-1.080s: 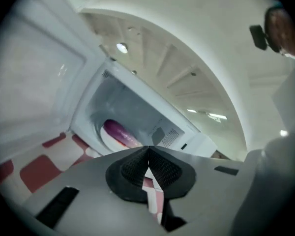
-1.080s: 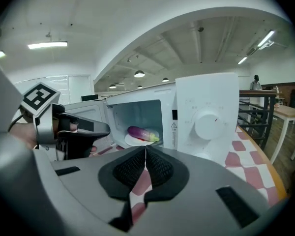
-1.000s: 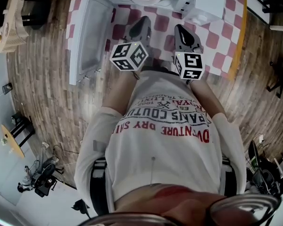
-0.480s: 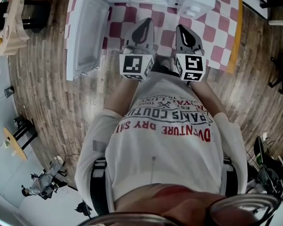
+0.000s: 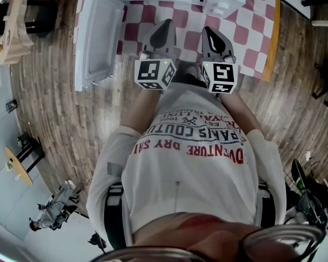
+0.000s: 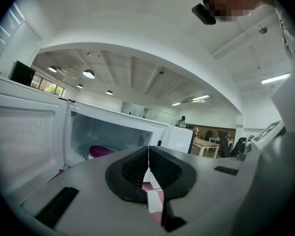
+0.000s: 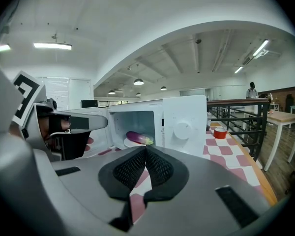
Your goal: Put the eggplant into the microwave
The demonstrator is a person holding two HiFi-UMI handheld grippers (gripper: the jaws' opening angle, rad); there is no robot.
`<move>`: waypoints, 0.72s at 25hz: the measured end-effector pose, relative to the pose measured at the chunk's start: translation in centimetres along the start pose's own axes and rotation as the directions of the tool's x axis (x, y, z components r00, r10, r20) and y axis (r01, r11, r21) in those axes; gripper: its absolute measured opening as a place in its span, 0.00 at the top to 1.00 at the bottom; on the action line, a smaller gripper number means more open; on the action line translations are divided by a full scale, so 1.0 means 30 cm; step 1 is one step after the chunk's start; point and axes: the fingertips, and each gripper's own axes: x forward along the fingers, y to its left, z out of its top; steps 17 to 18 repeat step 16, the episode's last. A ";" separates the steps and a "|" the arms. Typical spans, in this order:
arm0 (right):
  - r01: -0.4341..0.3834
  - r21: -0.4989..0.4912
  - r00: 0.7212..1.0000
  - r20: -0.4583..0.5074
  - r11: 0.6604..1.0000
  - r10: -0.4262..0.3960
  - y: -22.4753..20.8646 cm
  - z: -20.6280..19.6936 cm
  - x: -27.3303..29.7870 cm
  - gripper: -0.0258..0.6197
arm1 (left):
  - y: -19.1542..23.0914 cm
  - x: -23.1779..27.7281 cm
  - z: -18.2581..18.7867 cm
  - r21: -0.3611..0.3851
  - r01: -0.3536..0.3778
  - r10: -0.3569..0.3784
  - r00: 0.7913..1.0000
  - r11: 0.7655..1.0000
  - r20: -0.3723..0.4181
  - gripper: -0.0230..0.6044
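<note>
**Eggplant (image 7: 139,137) in the microwave (image 7: 184,124), fingers empty**

The eggplant lies inside the open microwave on the counter (image 7: 234,149), well apart from both grippers. The left gripper (image 6: 148,150) and right gripper (image 7: 145,149) hang side by side in front of it, fingers clenched on nothing.

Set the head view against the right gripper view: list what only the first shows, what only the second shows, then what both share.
Only the head view: the person's printed shirt and the marker cube on the right gripper.
Only the right gripper view: a red roll on the checked cloth, and that gripper's jaws seen face on, shut with nothing between them.
Both: the open microwave, the eggplant lying inside it (just a purple sliver at the head view's top edge), the cloth and the left gripper.
</note>
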 end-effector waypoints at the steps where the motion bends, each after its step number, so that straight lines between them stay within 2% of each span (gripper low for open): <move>1: -0.001 0.000 1.000 0.001 1.000 0.001 0.001 0.002 0.000 0.92 | 0.001 -0.002 -0.001 -0.002 -0.002 0.002 1.000 1.000 -0.001 0.92; 10: -0.015 -0.027 1.000 -0.009 1.000 0.015 0.019 0.008 0.009 0.92 | 0.006 -0.006 -0.005 -0.002 -0.003 0.003 1.000 1.000 -0.006 0.92; 16: -0.016 -0.024 1.000 -0.009 1.000 0.015 0.013 0.008 0.015 0.92 | 0.040 -0.003 -0.022 -0.064 -0.022 0.021 1.000 0.998 -0.017 0.92; 18: -0.016 -0.024 1.000 -0.009 1.000 0.015 0.013 0.008 0.015 0.92 | 0.040 -0.003 -0.022 -0.064 -0.022 0.021 1.000 0.998 -0.017 0.92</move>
